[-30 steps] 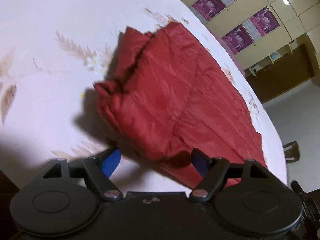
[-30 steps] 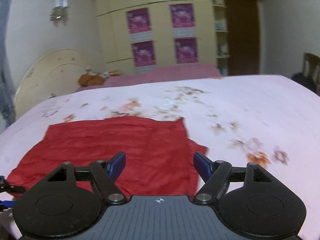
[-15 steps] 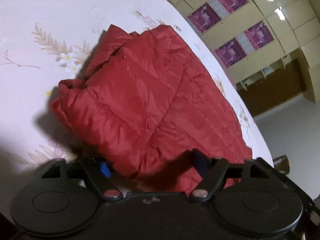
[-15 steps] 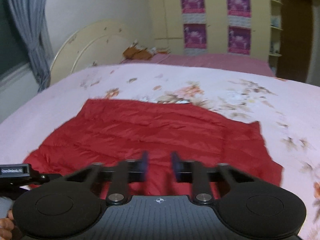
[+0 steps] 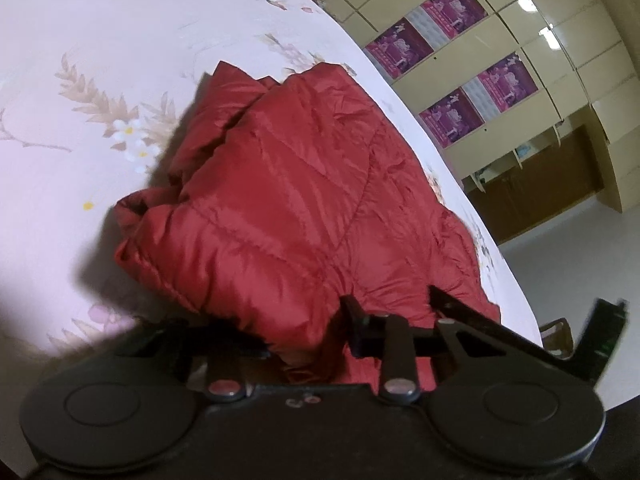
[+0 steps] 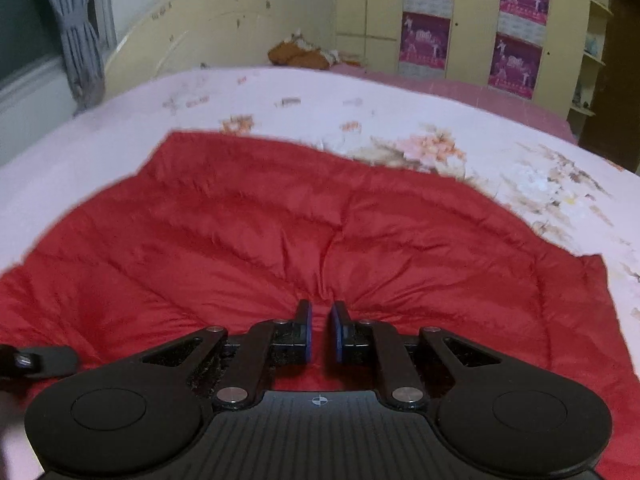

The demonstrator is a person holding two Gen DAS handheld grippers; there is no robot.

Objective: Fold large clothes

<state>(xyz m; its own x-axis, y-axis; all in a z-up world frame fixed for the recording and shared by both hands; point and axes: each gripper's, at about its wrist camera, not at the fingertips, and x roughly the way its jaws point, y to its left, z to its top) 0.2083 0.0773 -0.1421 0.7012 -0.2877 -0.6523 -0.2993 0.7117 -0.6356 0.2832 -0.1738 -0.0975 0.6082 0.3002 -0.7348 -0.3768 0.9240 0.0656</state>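
Bedroom with a pale floral bedspread (image 6: 400, 100) filling most of both views; grey curtain (image 6: 78, 36) at upper left of the right wrist view, cream headboard (image 6: 208, 28) beside it, cupboards with purple posters (image 6: 426, 12) at upper right.

Left wrist view: red jacket (image 5: 288, 208) bunched across the centre, lying on the bedspread (image 5: 80, 40), its near edge reaching down to the bottom. Left gripper (image 5: 308, 344) at bottom centre, jaws just drawn inward, with a thick fold of jacket pinched between them.

Right wrist view: jacket (image 6: 240, 232) spread wide over the lower half, puckered into radiating creases at bottom centre. Right gripper (image 6: 320, 332) there, blue pads pressed nearly together, nipping that gathered cloth. Part of the left gripper (image 6: 36, 360) at the lower left edge.
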